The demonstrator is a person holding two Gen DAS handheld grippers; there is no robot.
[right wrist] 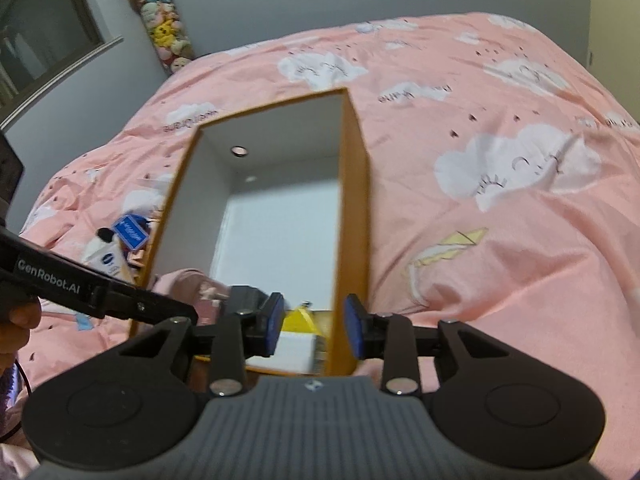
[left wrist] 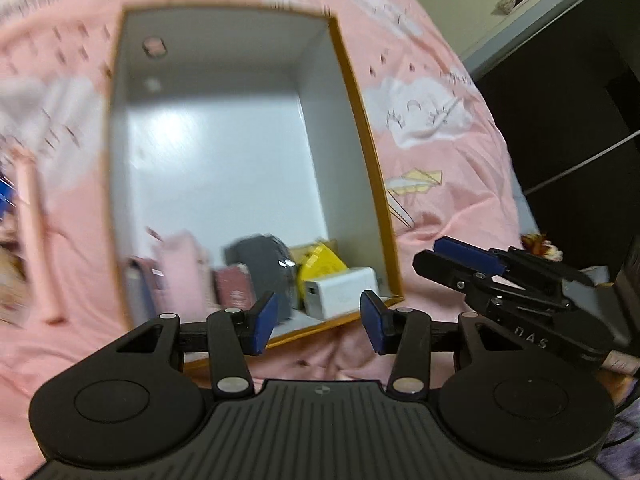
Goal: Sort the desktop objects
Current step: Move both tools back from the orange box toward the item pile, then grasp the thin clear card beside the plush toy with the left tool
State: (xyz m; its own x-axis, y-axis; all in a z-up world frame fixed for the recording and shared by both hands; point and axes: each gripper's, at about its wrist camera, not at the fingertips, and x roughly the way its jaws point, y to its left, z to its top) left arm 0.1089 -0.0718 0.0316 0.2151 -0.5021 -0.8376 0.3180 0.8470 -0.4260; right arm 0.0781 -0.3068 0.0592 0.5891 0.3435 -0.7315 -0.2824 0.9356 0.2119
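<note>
An open box with an orange rim (left wrist: 360, 128) and a white inside lies on a pink bedsheet (left wrist: 440, 208). Its near end holds a white charger (left wrist: 340, 290), a yellow item (left wrist: 320, 264), a dark grey roll (left wrist: 264, 260), a maroon item (left wrist: 234, 288) and a pink item (left wrist: 180, 264). My left gripper (left wrist: 319, 322) hovers above that end, open, with nothing between its blue pads (left wrist: 264, 322). My right gripper (right wrist: 314, 326) is open and empty too, over the box's near right corner (right wrist: 348, 300). Each gripper shows in the other's view: the right gripper (left wrist: 460, 268) and the left gripper (right wrist: 176, 308).
Left of the box, on the sheet, lie a blue packet (right wrist: 130, 232) and a white bottle with a black cap (right wrist: 104, 256). A column of plush toys (right wrist: 164, 24) hangs at the far wall. A hand (right wrist: 16, 320) holds the left gripper. Dark furniture (left wrist: 580, 100) stands to the right.
</note>
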